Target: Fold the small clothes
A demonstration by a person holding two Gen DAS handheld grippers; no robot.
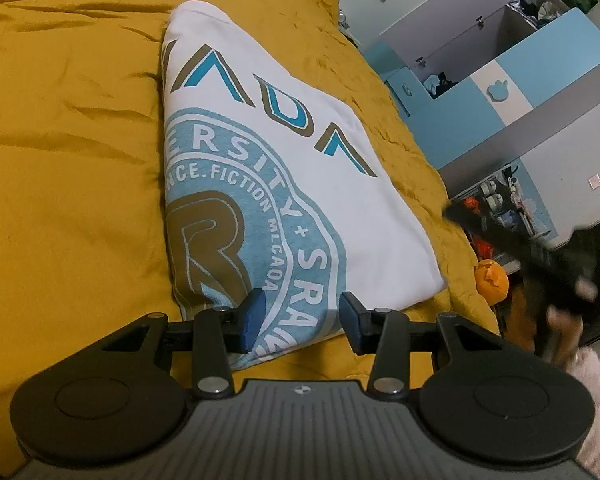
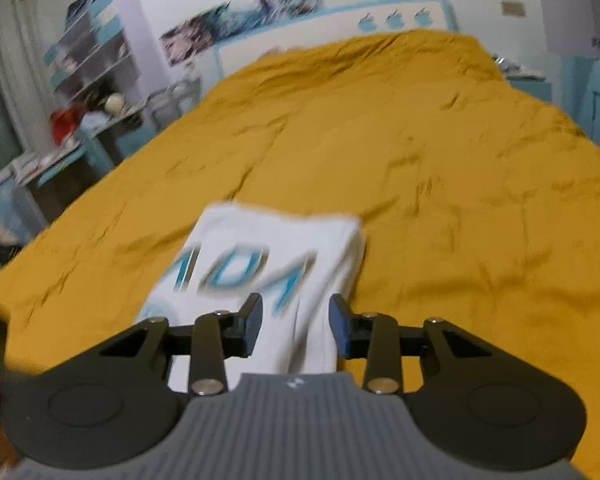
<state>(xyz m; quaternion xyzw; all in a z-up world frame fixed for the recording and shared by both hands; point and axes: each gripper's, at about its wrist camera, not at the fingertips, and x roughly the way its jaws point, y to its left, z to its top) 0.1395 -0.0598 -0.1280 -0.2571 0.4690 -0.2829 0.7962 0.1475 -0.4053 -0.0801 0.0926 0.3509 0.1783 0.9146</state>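
Observation:
A white T-shirt [image 1: 284, 184] with a blue and brown print lies folded into a compact rectangle on the mustard-yellow bed cover [image 1: 68, 152]. My left gripper [image 1: 302, 320] is open and empty, its blue pads just above the shirt's near edge. The shirt also shows in the right wrist view [image 2: 260, 264], blurred. My right gripper [image 2: 296, 326] is open and empty, held above the shirt's near end. The right gripper also appears as a dark blurred shape in the left wrist view [image 1: 540, 256], off the bed's right edge.
The yellow cover [image 2: 420, 160] spreads over the whole bed. A blue and white cupboard [image 1: 500, 92] with open compartments stands right of the bed. An orange soft toy [image 1: 492, 280] lies beside the bed edge. Shelves and a cluttered desk [image 2: 80, 92] stand left.

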